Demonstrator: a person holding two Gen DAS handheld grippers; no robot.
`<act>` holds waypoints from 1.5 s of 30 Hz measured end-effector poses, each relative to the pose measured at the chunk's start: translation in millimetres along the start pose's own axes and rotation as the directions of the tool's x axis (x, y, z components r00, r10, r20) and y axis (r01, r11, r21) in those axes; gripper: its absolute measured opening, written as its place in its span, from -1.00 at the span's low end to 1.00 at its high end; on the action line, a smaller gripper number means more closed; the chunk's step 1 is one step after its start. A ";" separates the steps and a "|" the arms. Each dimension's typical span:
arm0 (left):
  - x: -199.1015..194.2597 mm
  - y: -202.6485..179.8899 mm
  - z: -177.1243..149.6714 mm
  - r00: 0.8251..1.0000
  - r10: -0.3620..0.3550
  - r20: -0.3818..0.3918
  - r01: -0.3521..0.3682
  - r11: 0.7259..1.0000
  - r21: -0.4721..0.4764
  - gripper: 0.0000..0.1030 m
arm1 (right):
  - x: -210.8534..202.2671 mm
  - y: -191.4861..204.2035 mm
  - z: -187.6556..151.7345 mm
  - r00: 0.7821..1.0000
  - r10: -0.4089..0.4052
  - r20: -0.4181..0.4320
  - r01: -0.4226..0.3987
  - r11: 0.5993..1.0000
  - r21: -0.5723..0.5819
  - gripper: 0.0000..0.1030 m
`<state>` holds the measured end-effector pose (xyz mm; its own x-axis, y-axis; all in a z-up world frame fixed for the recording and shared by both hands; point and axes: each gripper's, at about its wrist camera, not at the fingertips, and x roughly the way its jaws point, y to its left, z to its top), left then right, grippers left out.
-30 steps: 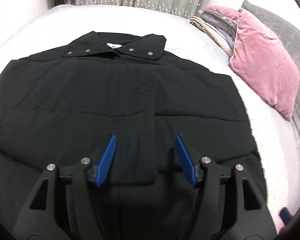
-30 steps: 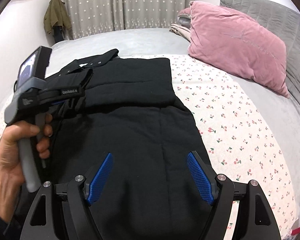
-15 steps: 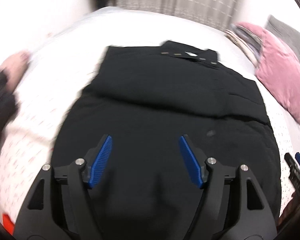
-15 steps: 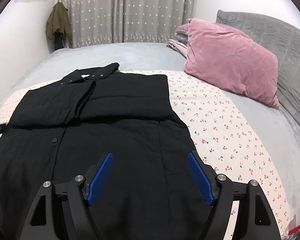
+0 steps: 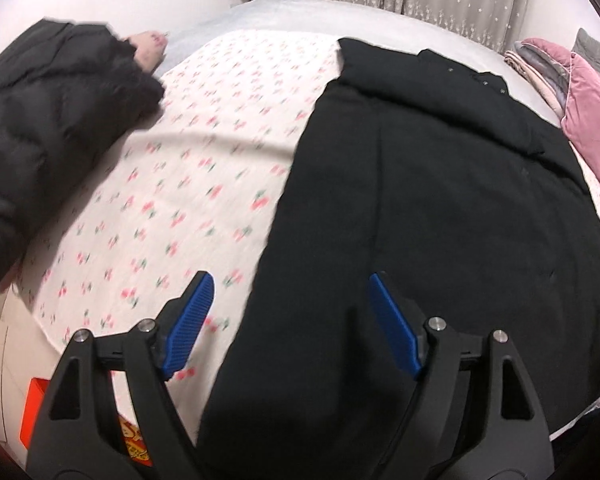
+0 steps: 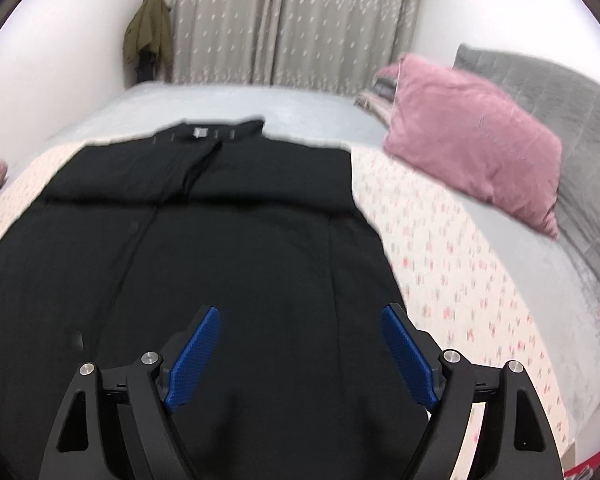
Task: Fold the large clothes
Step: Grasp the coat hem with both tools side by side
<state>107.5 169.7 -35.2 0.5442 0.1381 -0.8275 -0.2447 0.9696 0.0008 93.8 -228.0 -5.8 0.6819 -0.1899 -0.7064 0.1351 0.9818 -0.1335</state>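
Across the middle of both frames spreads the bed [image 6: 480, 272], its cherry-print sheet [image 5: 172, 184] filling the left half of the left wrist view and a grey cover reaching toward the curtains [image 6: 284, 20] at the top; on it lies the black coat [image 6: 204, 248], flat, collar toward the top of the frame, both sleeves folded in across the chest, taking up the centre and left of the right wrist view and the right half of the left wrist view; a second dark padded garment [image 5: 52, 128] sits bunched at upper left of the left wrist view; a pink pillow [image 6: 476, 140] leans at upper right; an olive jacket [image 6: 148, 36] hangs at upper left by the wall; at the bottom of each frame, the left gripper [image 5: 292, 322] hovers over the coat's left edge, blue pads spread apart, holding nothing; the right gripper [image 6: 300, 356] hangs above the coat's lower part, pads likewise apart and empty.
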 end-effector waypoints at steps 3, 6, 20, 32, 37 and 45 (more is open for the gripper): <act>7.8 10.8 -13.2 1.000 -0.021 -0.022 0.021 1.000 -0.016 0.55 | -0.8 -23.7 -25.3 0.998 0.021 -0.066 -0.018 0.999 0.040 0.63; 13.8 14.0 -24.9 0.999 -0.026 -0.039 0.026 1.000 0.005 0.55 | -7.0 -48.4 -49.1 0.995 0.008 -0.103 0.002 0.996 0.093 0.63; 5.8 48.4 -44.0 0.979 -0.193 -0.061 0.188 0.979 -0.084 0.36 | -38.7 -132.8 -129.5 0.970 0.182 -0.159 -0.087 0.875 0.476 0.60; 3.0 41.4 -59.9 0.964 -0.255 -0.080 0.252 0.967 -0.044 -0.64 | -34.2 -124.6 -141.2 0.931 0.334 -0.149 -0.215 0.830 0.514 -0.17; 2.6 35.1 -60.4 0.970 -0.229 -0.076 0.229 0.973 -0.016 -0.65 | -31.5 -131.4 -143.5 0.913 0.392 -0.114 -0.261 0.774 0.577 -0.43; 4.6 27.7 -60.4 0.977 -0.198 -0.078 0.199 0.980 0.004 -0.74 | -26.0 -125.1 -144.6 0.906 0.403 -0.129 -0.258 0.768 0.585 -0.41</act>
<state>54.8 184.9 -72.9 0.5176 -0.0727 -0.8526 -0.1286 0.9785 -0.1615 -44.8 -345.3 -71.3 0.5797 0.2239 -0.7835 0.3486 0.8010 0.4868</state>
